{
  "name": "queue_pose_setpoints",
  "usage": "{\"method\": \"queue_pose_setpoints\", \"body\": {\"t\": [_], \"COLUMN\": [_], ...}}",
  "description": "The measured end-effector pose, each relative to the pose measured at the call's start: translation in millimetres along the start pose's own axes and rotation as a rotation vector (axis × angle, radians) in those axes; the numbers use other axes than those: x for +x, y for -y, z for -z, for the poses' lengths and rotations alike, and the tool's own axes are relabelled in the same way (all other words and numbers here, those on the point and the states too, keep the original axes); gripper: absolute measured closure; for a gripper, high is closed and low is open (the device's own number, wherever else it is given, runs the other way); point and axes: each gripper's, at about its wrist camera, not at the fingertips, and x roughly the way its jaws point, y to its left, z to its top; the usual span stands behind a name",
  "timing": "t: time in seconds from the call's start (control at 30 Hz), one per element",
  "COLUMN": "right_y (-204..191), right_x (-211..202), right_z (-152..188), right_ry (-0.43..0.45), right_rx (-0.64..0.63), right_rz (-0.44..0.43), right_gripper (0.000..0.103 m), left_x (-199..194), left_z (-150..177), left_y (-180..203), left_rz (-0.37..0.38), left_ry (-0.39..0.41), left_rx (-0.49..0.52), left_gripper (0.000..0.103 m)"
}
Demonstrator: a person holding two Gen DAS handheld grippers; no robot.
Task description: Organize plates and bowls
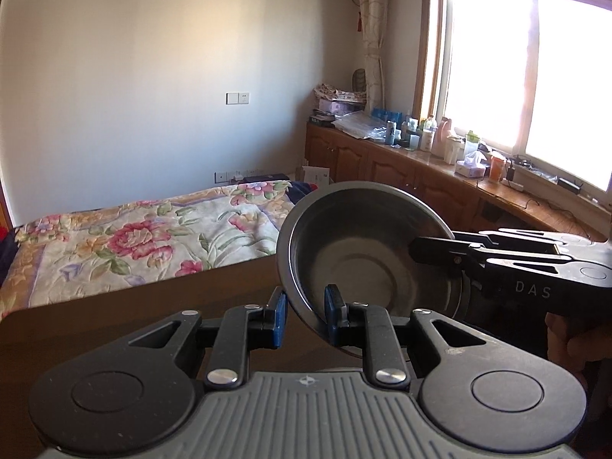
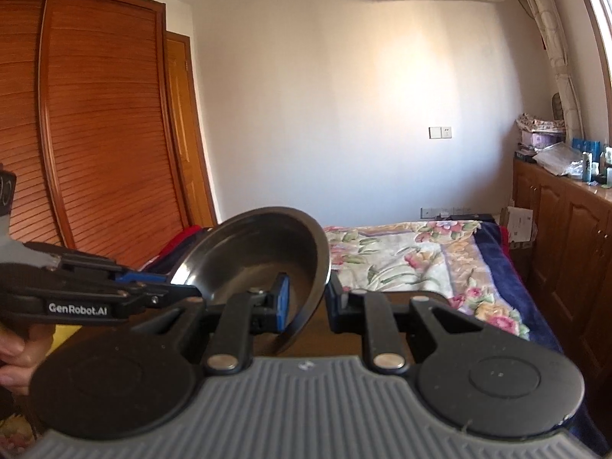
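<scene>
Two tools pinch one steel bowl [image 1: 363,252] aloft: your left tool [image 1: 306,315] on its near rim, your right tool [image 2: 308,306] on its right rim. It tilts steeply above the brown bench [image 1: 153,317], bed [image 1: 134,237] beyond; neither hand is nearer.

The left wrist view looks forward along its own tongs [image 1: 302,319], slightly downward, toward the bright window [image 1: 535,76] and the long wooden cabinet [image 1: 401,168] beneath it. The right wrist view faces the white wall [image 2: 344,114] and the louvred wooden wardrobe [image 2: 95,134]. Both sit close behind a dark round metal bowl [image 1: 355,252] and share the bed with the floral quilt [image 2: 413,256].
</scene>
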Motion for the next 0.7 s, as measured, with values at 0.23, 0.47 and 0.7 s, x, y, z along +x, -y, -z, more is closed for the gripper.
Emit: {"method": "queue_pose_setpoints", "body": {"t": [0.23, 0.47, 0.7], "right_y": [-11.3, -22.4, -29.3], "right_x": [-9.0, -17.4, -12.7], "right_z": [21.0, 50.1, 75.0], "right_ry": [0.037, 0.029, -0.006], "right_rx": [0.014, 0.045, 0.095], "right_rz": [-0.03, -0.056, -0.083], "right_gripper": [0.081, 0.081, 0.081], "left_x": [-16.3, -24.7, -29.6], "left_z": [34.0, 70.4, 91.9], "left_y": [-6.9, -4.3, -4.2], "left_rz": [0.009, -0.003, -0.03], "left_ry": [0.047, 0.051, 0.039], "left_rx": [-0.067, -0.099, -0.082], "left_gripper": [0.08, 0.08, 0.081]}}
